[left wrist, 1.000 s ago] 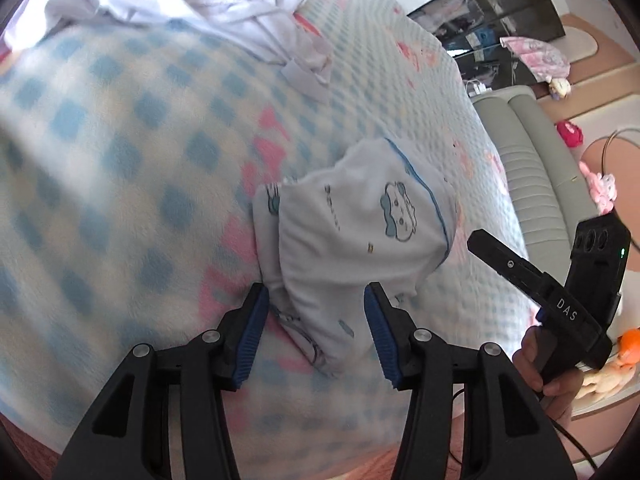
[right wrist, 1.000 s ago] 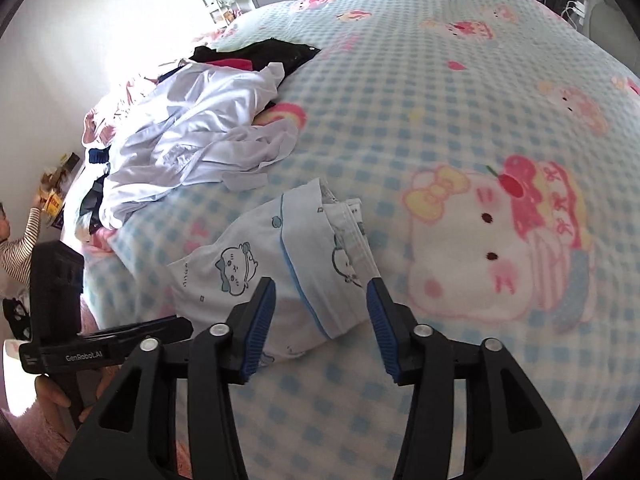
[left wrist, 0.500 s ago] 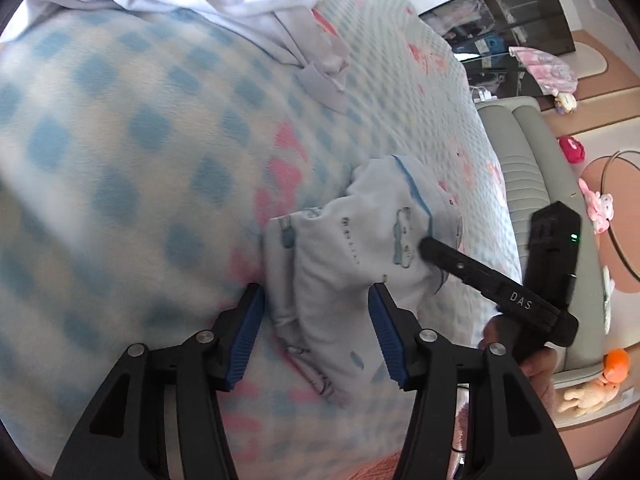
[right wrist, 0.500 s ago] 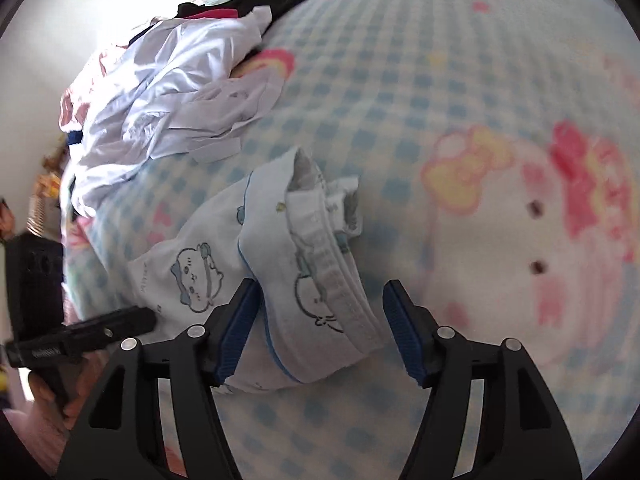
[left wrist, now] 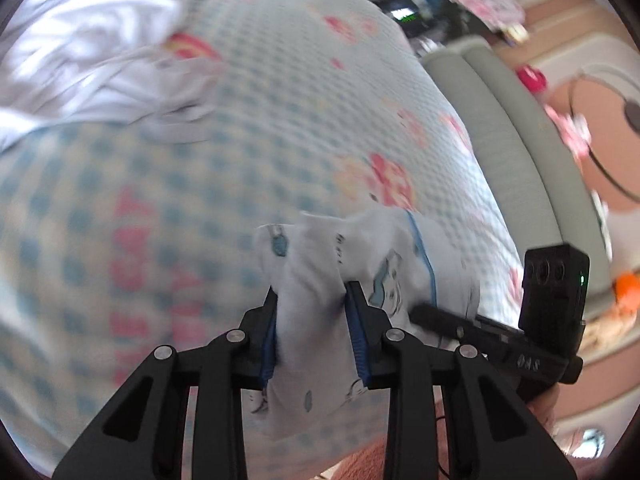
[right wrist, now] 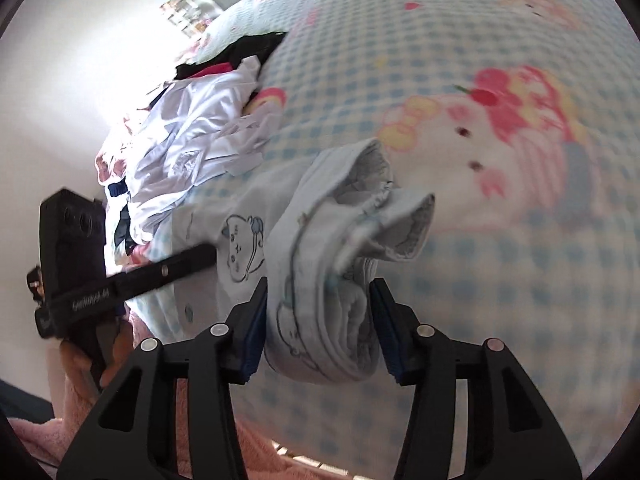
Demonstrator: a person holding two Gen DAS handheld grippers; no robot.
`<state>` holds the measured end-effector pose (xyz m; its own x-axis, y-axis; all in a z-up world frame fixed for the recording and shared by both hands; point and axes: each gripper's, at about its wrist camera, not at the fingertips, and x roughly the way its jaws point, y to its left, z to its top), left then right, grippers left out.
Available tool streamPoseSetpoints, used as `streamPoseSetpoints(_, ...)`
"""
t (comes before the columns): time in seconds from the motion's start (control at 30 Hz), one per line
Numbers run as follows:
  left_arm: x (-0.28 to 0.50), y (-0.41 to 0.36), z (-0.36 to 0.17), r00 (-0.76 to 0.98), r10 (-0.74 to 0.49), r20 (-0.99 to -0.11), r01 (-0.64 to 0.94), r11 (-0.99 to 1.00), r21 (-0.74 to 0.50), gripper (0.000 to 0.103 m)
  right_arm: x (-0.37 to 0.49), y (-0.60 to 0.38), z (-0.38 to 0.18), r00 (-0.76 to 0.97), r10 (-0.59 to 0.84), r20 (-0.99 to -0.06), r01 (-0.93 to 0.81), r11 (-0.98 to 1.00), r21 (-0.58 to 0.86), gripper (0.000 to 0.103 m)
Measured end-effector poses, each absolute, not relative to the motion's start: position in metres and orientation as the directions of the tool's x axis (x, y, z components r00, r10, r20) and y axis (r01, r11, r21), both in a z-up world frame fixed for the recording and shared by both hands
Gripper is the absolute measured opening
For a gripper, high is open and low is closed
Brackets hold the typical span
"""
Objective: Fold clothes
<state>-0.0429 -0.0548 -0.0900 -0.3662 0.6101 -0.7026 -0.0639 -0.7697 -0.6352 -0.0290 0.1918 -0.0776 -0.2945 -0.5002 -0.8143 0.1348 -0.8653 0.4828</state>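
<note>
- The left gripper (left wrist: pixel 312 328) has just been closing, and its blue pads now pinch a bunched edge of the folded garment (left wrist: pixel 372 264) — pale cloth with small cartoon prints and a blue seam.
- Ahead of that gripper the cloth stands up in a ridge; below the pads a loose flap hangs toward the camera.
- The right gripper (right wrist: pixel 320 320) has also just been closing and clamps the thick, layered end of the same garment (right wrist: pixel 340 240), which fills the gap between its pads.
- In front of the right gripper the folds curl open (a rolled hem points up and to the right).
- Each gripper shows in the other's view: the right one low and to the right of the left pads, the left one off to the left of the right pads.
- The garment sits at the near edge of the bed cover (right wrist: pixel 500 220) — blue checks with pink cartoon figures.
- Beyond the left gripper, up and to the left, lies a heap of white clothes (left wrist: pixel 92 52).
- Both views are blurred.
</note>
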Motion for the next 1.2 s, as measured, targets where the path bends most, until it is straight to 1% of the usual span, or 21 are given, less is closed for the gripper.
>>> streamPoseSetpoints(0.1, -0.058, -0.037, -0.119, -0.275, 0.568, -0.776, -0.012, -0.809, -0.588, 0.032, -0.018, 0.212, -0.088, -0.286, -0.456, -0.843, 0.086, -0.888, 0.452, 0.052)
streamPoseSetpoints(0.2, -0.055, -0.038, -0.138, -0.250, 0.555, -0.793, 0.044, -0.812, -0.582, 0.034, -0.012, 0.239, -0.093, -0.298, -0.413, -0.860, 0.014, -0.903, 0.429, 0.052)
streamPoseSetpoints(0.27, -0.046, -0.043, -0.131, -0.297, 0.554, -0.778, 0.047, -0.805, -0.591, 0.037, -0.007, 0.252, -0.082, -0.350, -0.410, -0.842, 0.007, -0.900, 0.436, 0.052)
streamPoseSetpoints(0.3, -0.040, -0.047, -0.124, -0.339, 0.549, -0.765, 0.034, -0.805, -0.593, 0.042, -0.005, 0.256, -0.076, -0.378, -0.396, -0.837, 0.008, -0.905, 0.425, 0.052)
streamPoseSetpoints(0.33, -0.036, -0.046, -0.118, -0.365, 0.545, -0.755, 0.016, -0.807, -0.591, 0.045, -0.004, 0.257, -0.070, -0.402, -0.381, -0.833, 0.021, -0.913, 0.407, 0.052)
streamPoseSetpoints(0.4, -0.034, -0.038, -0.111, -0.395, 0.542, -0.742, -0.025, -0.813, -0.581, 0.047, -0.004, 0.257, -0.059, -0.443, -0.359, -0.822, 0.048, -0.925, 0.378, 0.053)
streamPoseSetpoints(0.5, -0.031, -0.024, -0.102, -0.429, 0.528, -0.733, -0.079, -0.830, -0.552, 0.052, -0.012, 0.241, -0.064, -0.411, -0.400, -0.819, 0.108, -0.914, 0.392, 0.054)
streamPoseSetpoints(0.57, -0.033, -0.012, -0.106, -0.425, 0.485, -0.764, -0.090, -0.863, -0.498, 0.053, -0.015, 0.222, -0.076, -0.385, -0.380, -0.841, 0.151, -0.925, 0.349, 0.053)
streamPoseSetpoints(0.63, -0.034, -0.005, -0.114, -0.416, 0.425, -0.804, -0.065, -0.896, -0.440, 0.052, -0.015, 0.210, -0.092, -0.375, -0.317, -0.871, 0.157, -0.948, 0.277, 0.053)
streamPoseSetpoints(0.7, -0.032, -0.012, -0.123, -0.406, 0.349, -0.844, -0.010, -0.926, -0.378, 0.051, -0.015, 0.210, -0.101, -0.377, -0.302, -0.876, 0.136, -0.953, 0.270, 0.053)
streamPoseSetpoints(0.73, -0.030, -0.020, -0.128, -0.400, 0.340, -0.851, 0.010, -0.927, -0.375, 0.054, -0.015, 0.215, -0.100, -0.391, -0.305, -0.869, 0.121, -0.952, 0.280, 0.053)
streamPoseSetpoints(0.83, -0.024, -0.045, -0.132, -0.403, 0.400, -0.823, 0.044, -0.890, -0.454, 0.054, -0.009, 0.219, -0.089, -0.453, -0.265, -0.851, 0.138, -0.964, 0.226, 0.054)
streamPoseSetpoints(0.87, -0.023, -0.049, -0.131, -0.412, 0.424, -0.807, 0.051, -0.873, -0.485, 0.052, -0.005, 0.218, -0.083, -0.477, -0.251, -0.842, 0.149, -0.968, 0.204, 0.054)
streamPoseSetpoints(0.93, -0.022, -0.056, -0.126, -0.430, 0.462, -0.776, 0.050, -0.846, -0.531, 0.053, 0.000, 0.222, -0.074, -0.512, -0.250, -0.822, 0.149, -0.968, 0.201, 0.054)
streamPoseSetpoints(1.07, -0.026, -0.044, -0.125, -0.421, 0.519, -0.744, -0.004, -0.821, -0.570, 0.056, -0.001, 0.231, -0.070, -0.519, -0.288, -0.805, 0.140, -0.958, 0.252, 0.054)
streamPoseSetpoints(1.17, -0.026, -0.031, -0.133, -0.395, 0.502, -0.769, -0.013, -0.840, -0.542, 0.057, 0.003, 0.235, -0.068, -0.529, -0.286, -0.799, 0.146, -0.958, 0.246, 0.054)
streamPoseSetpoints(1.2, -0.025, -0.027, -0.136, -0.387, 0.492, -0.780, -0.015, -0.849, -0.528, 0.055, 0.005, 0.237, -0.068, -0.528, -0.291, -0.798, 0.150, -0.957, 0.249, 0.055)
